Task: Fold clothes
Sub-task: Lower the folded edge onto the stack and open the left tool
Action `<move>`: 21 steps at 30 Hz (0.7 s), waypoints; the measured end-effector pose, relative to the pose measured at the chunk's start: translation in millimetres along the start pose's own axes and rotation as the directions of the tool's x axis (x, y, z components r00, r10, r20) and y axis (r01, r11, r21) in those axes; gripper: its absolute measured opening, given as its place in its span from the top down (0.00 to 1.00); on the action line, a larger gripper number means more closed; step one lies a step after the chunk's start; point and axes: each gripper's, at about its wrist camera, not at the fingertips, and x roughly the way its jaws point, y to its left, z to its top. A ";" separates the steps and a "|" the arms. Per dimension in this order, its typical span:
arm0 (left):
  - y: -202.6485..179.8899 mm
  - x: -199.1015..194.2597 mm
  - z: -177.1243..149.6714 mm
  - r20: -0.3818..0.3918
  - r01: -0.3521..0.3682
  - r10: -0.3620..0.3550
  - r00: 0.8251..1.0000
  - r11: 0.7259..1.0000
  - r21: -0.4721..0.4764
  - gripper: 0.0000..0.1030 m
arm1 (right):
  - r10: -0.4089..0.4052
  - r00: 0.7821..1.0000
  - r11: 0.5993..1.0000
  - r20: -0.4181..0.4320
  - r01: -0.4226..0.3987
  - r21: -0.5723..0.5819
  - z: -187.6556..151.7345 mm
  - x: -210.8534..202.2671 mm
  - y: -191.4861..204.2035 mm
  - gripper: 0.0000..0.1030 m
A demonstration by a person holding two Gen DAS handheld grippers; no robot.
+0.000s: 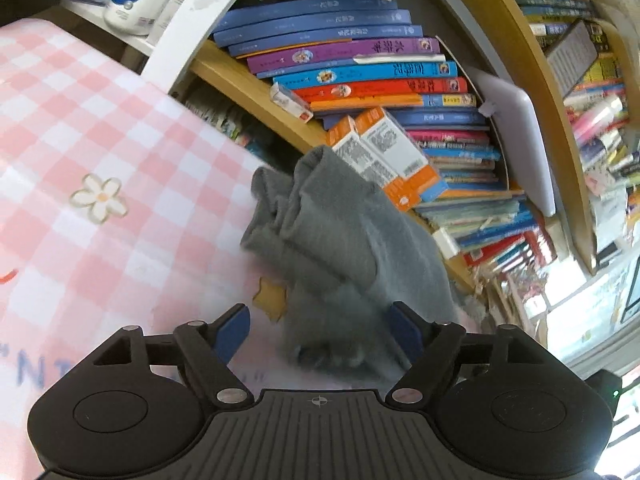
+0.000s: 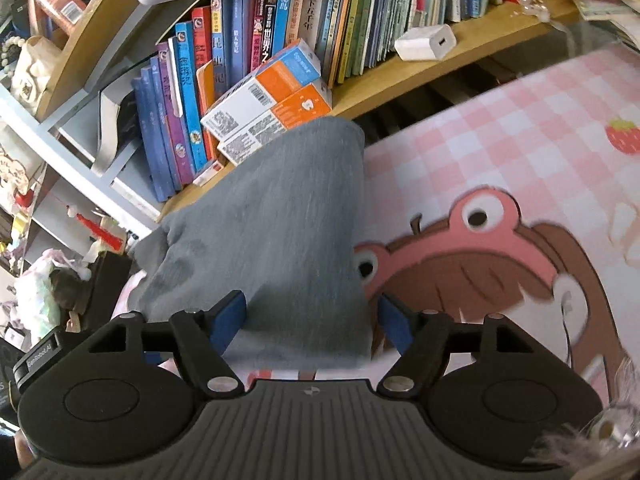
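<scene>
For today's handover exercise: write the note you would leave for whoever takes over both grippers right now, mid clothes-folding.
Left gripper: open, the bunched end of the grey garment between its fingers, not pinched.
Right gripper: open, the garment's flatter end between its fingers.
Garment lies on the pink checked tablecloth, its far end against the orange-and-white boxes on the bookshelf.
Done: seemingly one fold, just set down.
Left: smooth the bunched end, finish folding.

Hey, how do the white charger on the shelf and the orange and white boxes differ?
The charger is a single plain white block; the boxes are a pair, printed orange, white and blue with barcodes. The charger lies alone on bare shelf; the boxes lean against the books, just behind the grey garment. Both sit on the same wooden shelf.
</scene>
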 end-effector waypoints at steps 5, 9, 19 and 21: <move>-2.5 -18.3 -21.3 -0.034 -0.025 0.025 0.999 0.999 0.023 0.24 | -0.014 0.999 1.000 -0.039 0.013 -0.025 -22.6 -15.6 11.0 0.31; -8.8 -35.7 -36.8 -0.039 -0.045 0.047 0.998 0.997 0.056 0.24 | -0.025 0.998 0.999 -0.051 0.023 -0.047 -40.6 -29.2 20.7 0.31; -35.7 -67.7 -54.2 0.017 -0.113 0.112 0.994 0.981 0.157 0.22 | -0.120 0.993 0.976 -0.002 0.117 -0.185 -76.8 -63.8 48.7 0.27; -43.1 -70.4 -57.9 0.028 -0.134 0.131 0.991 0.974 0.183 0.21 | -0.146 0.989 0.967 0.017 0.146 -0.208 -82.0 -69.7 52.4 0.25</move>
